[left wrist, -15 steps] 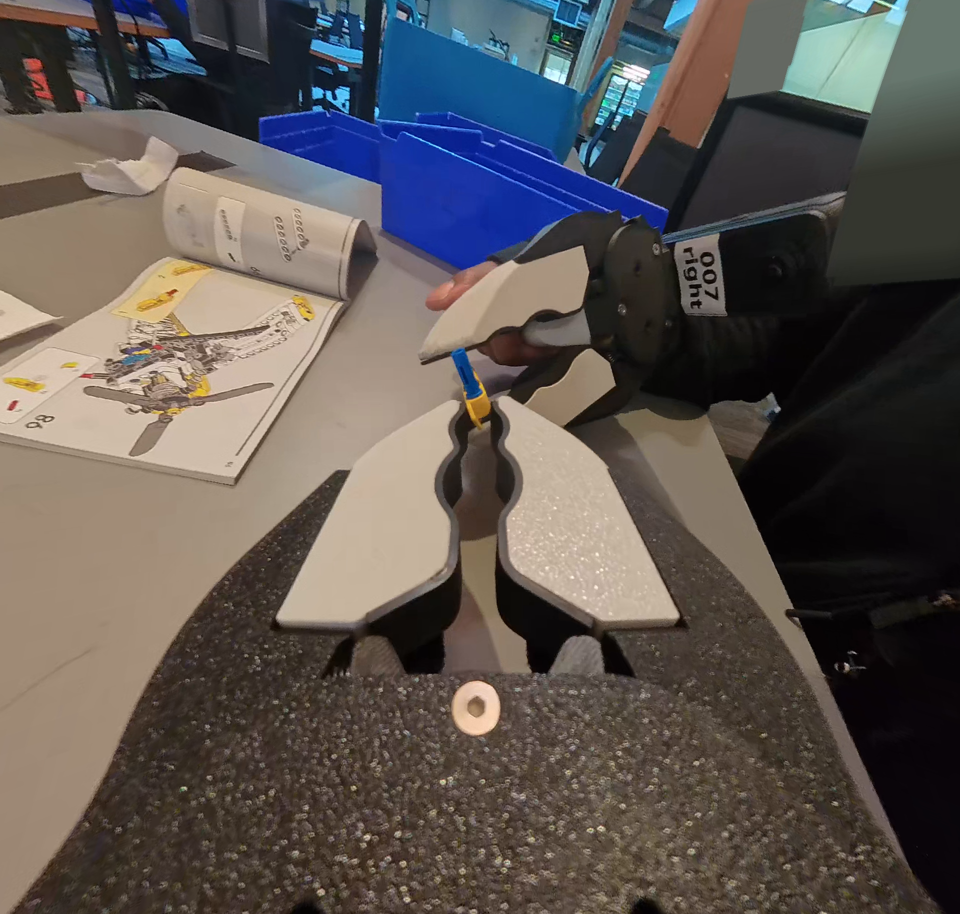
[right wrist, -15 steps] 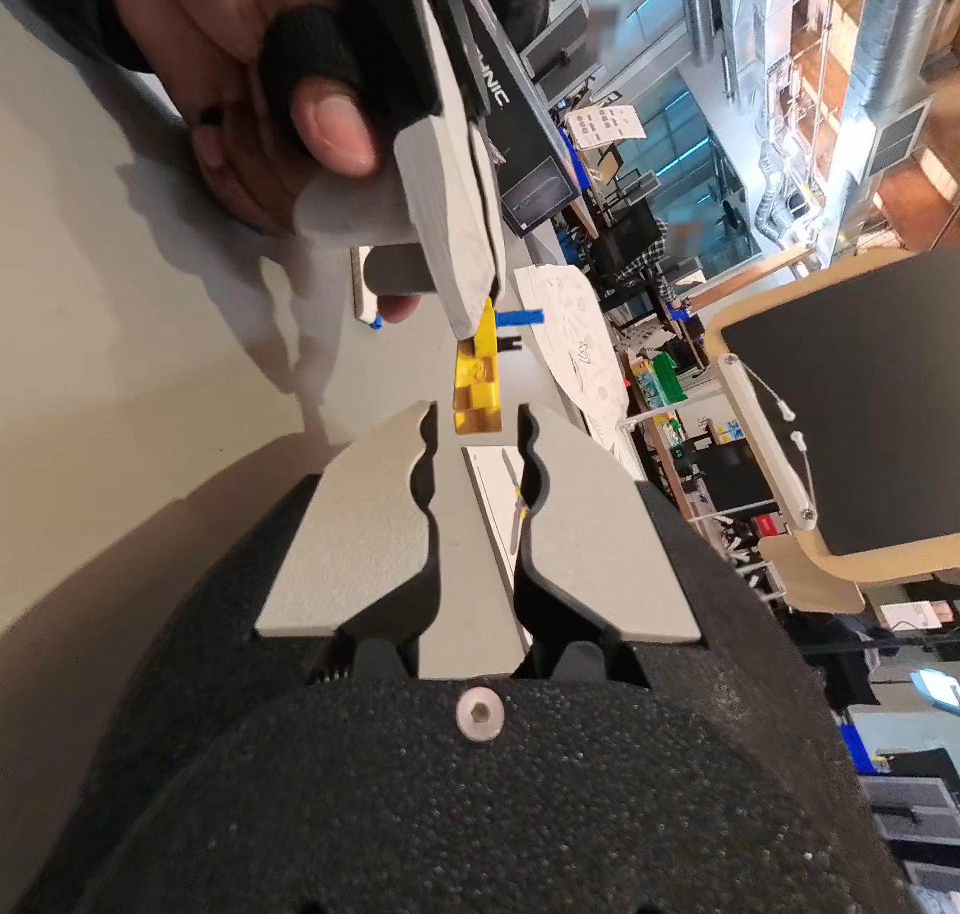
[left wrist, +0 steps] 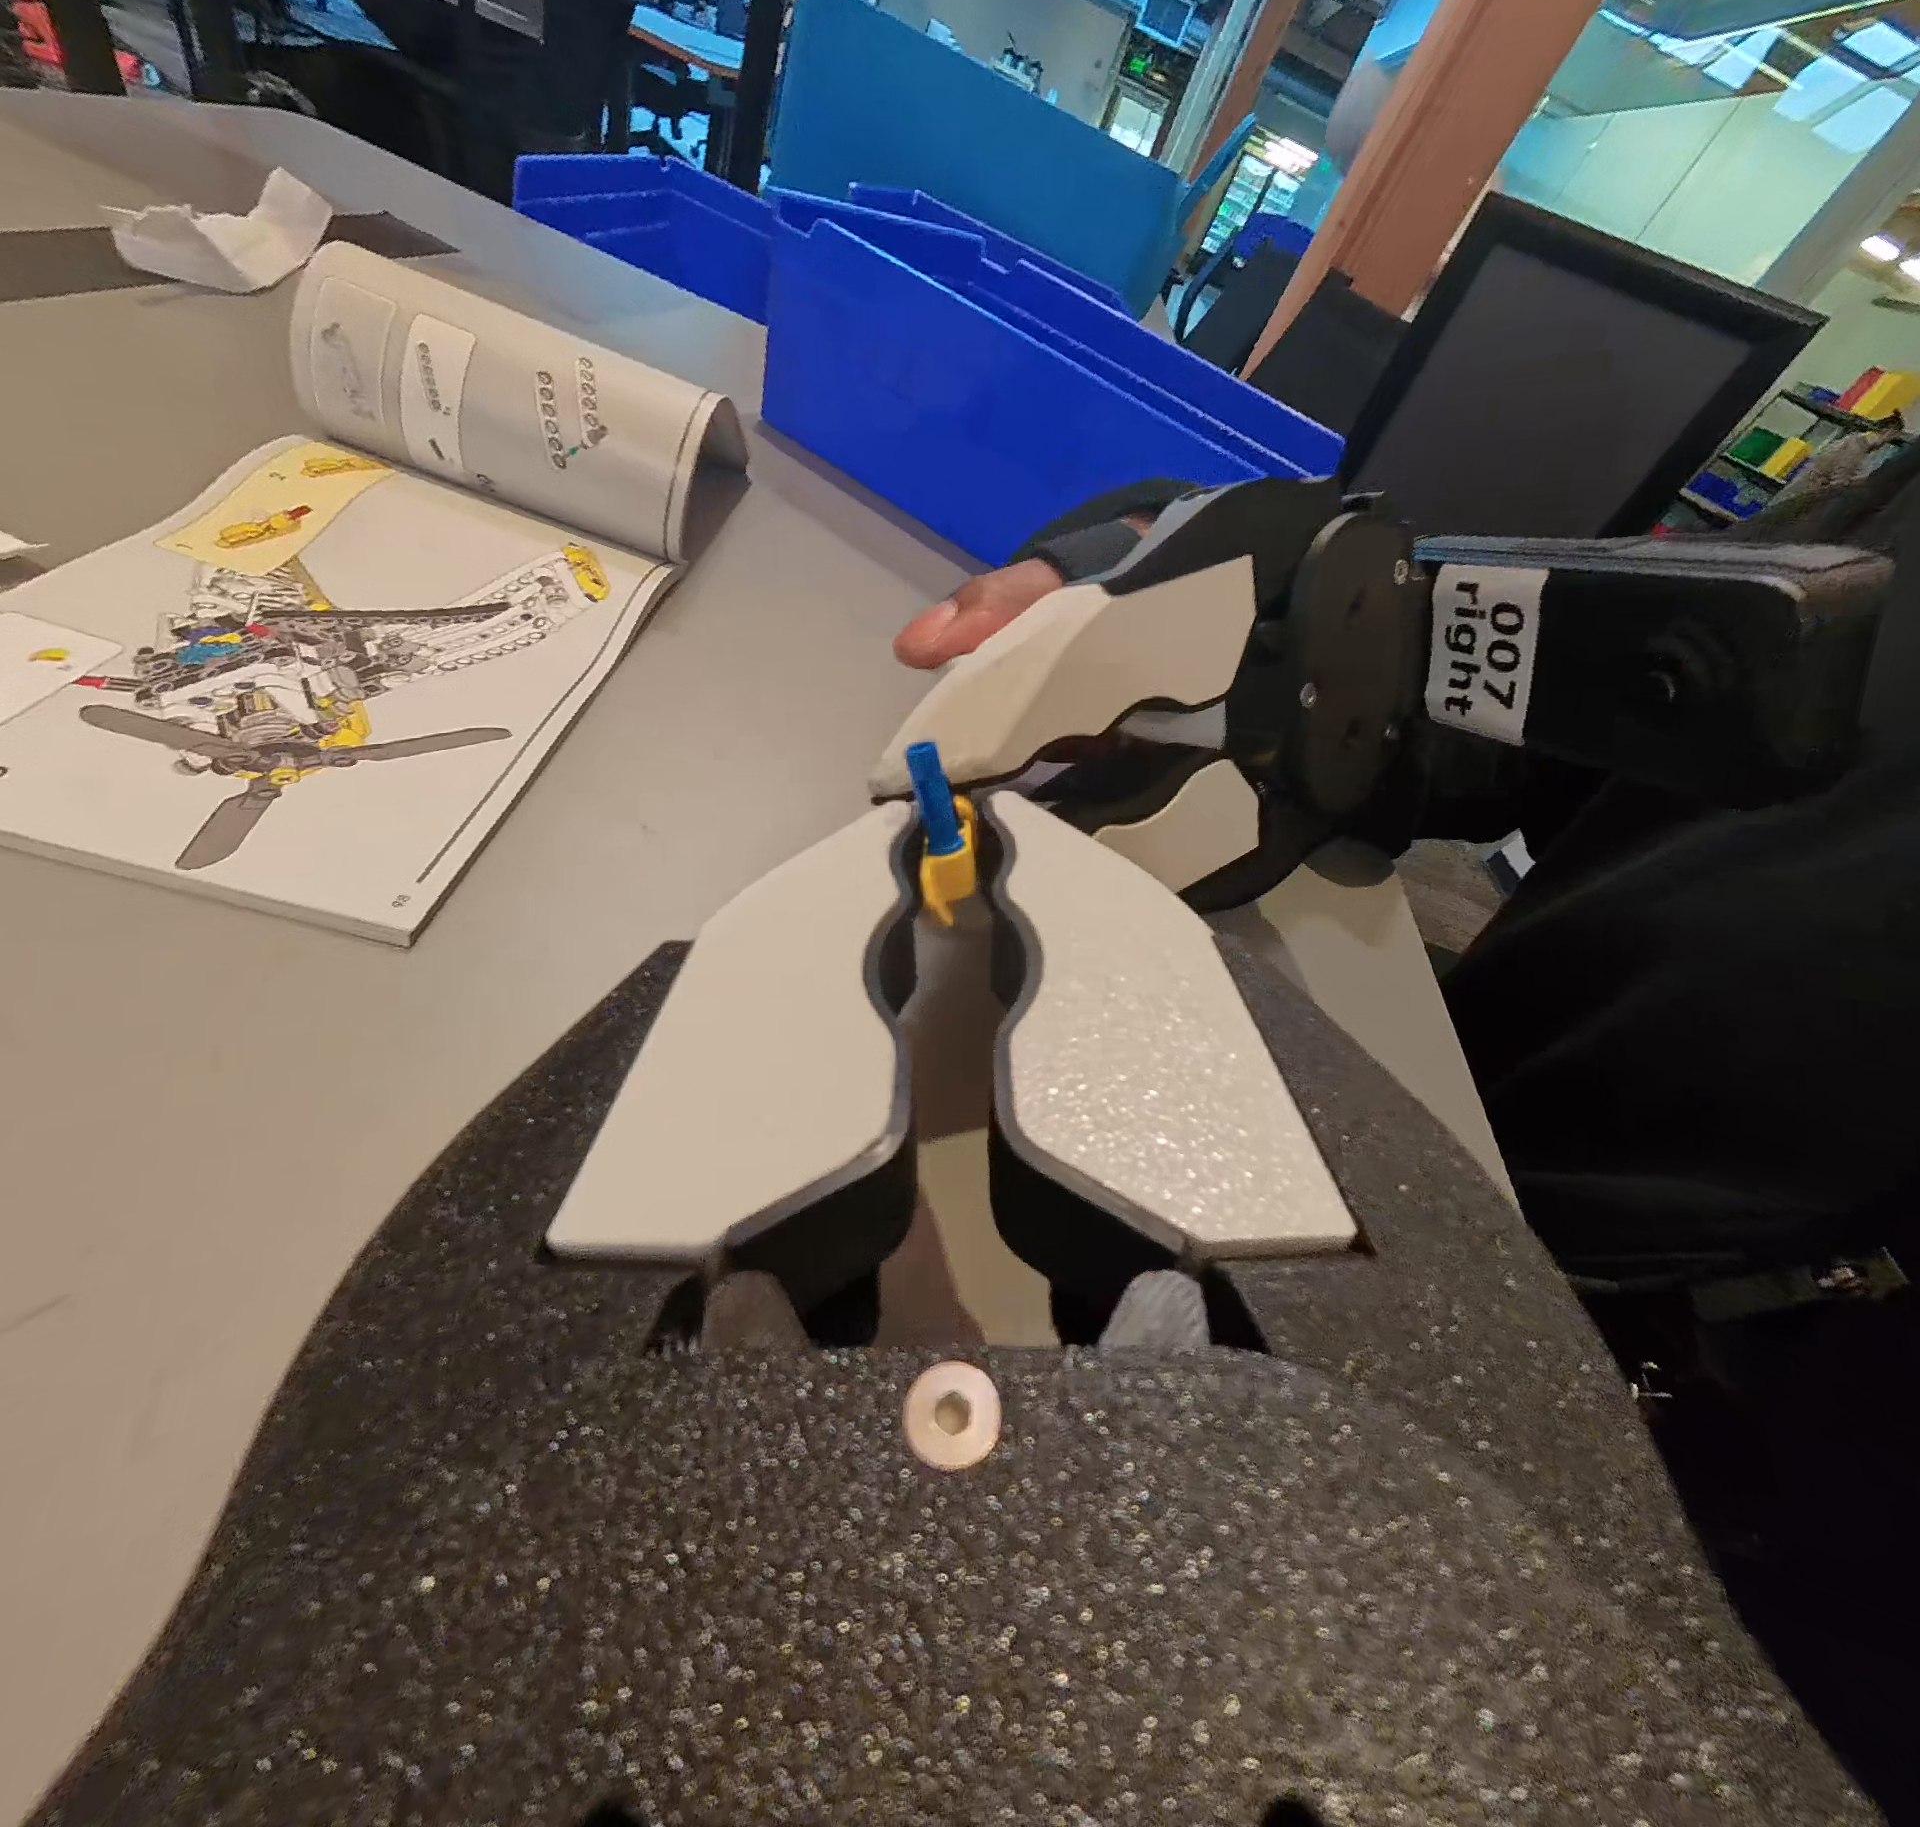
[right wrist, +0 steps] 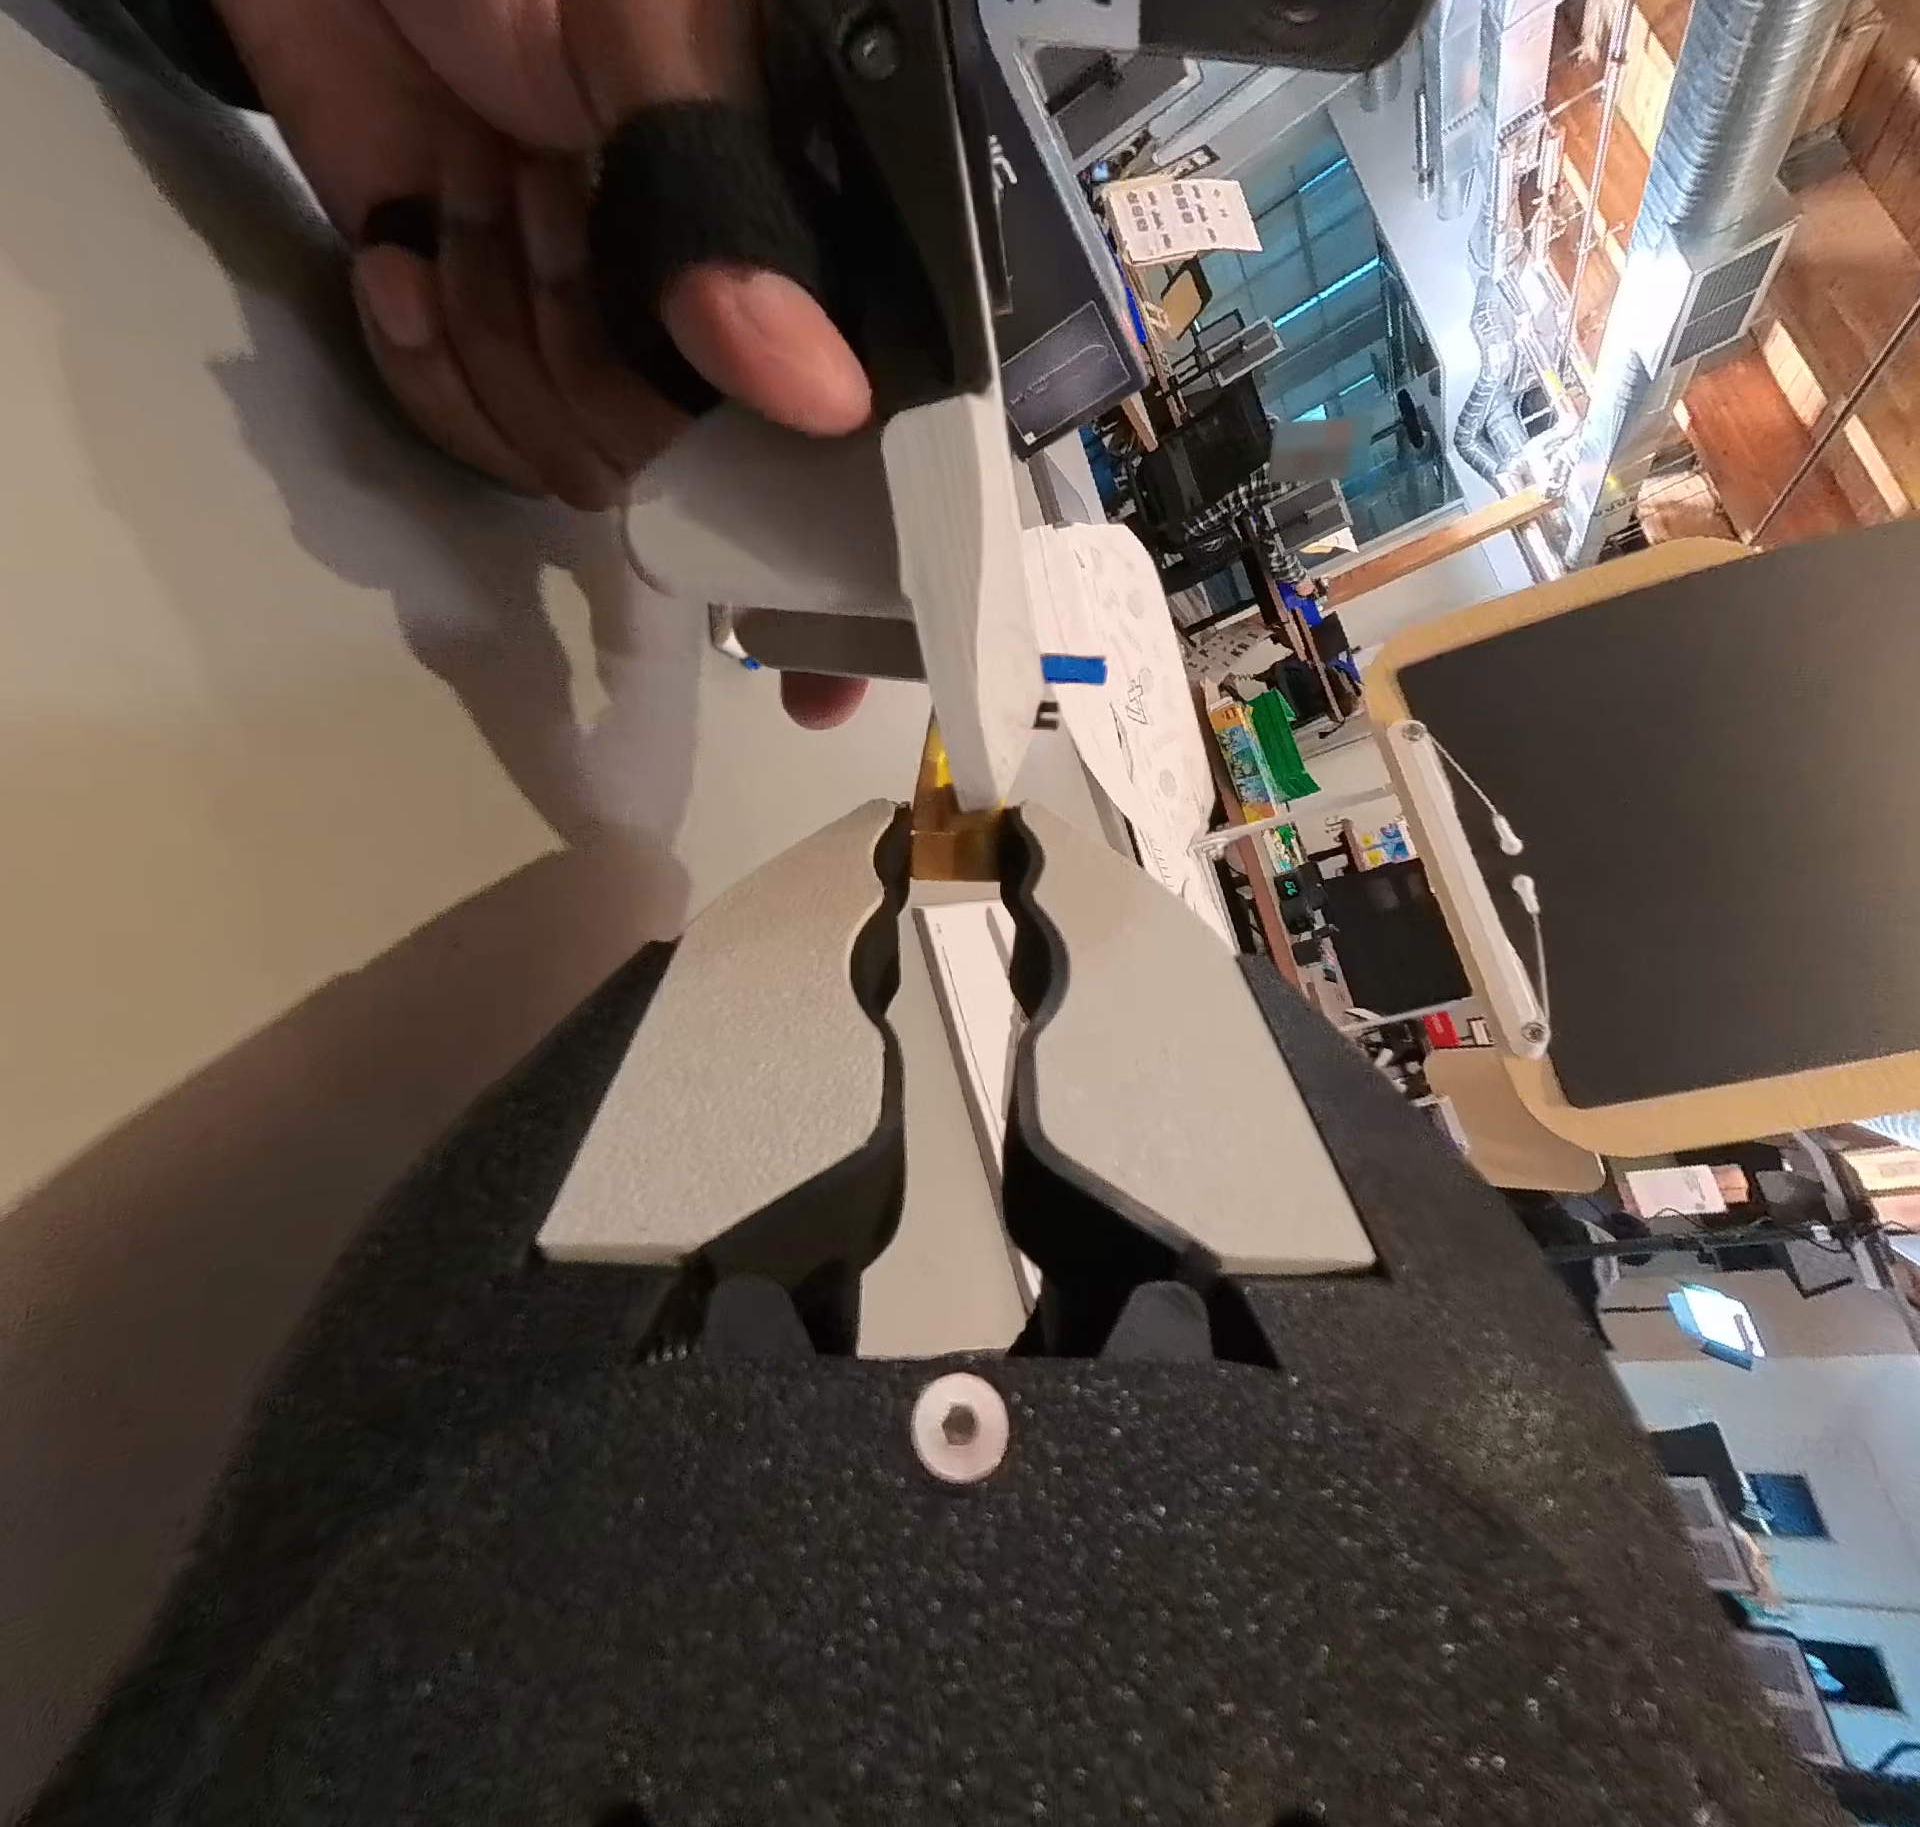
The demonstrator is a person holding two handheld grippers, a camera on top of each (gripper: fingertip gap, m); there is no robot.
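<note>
Left gripper [left wrist: 943, 821] jaws are clamping the yellow brick piece [left wrist: 948, 868] with its blue pin [left wrist: 928, 790]; right gripper [right wrist: 951, 827] jaws are gripping the same piece above the tabletop [left wrist: 312, 1102].

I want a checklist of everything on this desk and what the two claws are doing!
Surface: grey table, bare near the claws.
Job's things: small yellow piece with a blue pin sticking out of it, held above the table.
Clutter: open instruction booklet; crumpled white paper; blue bins.
Grippers: left claw is shut on the yellow piece; right claw has closed on the same piece's other end, both pads against it, after standing open just off it a moment ago.
Cables: nothing seen on the table.
Surroundings: dark monitor, wooden post, shelves and desks behind.
</note>
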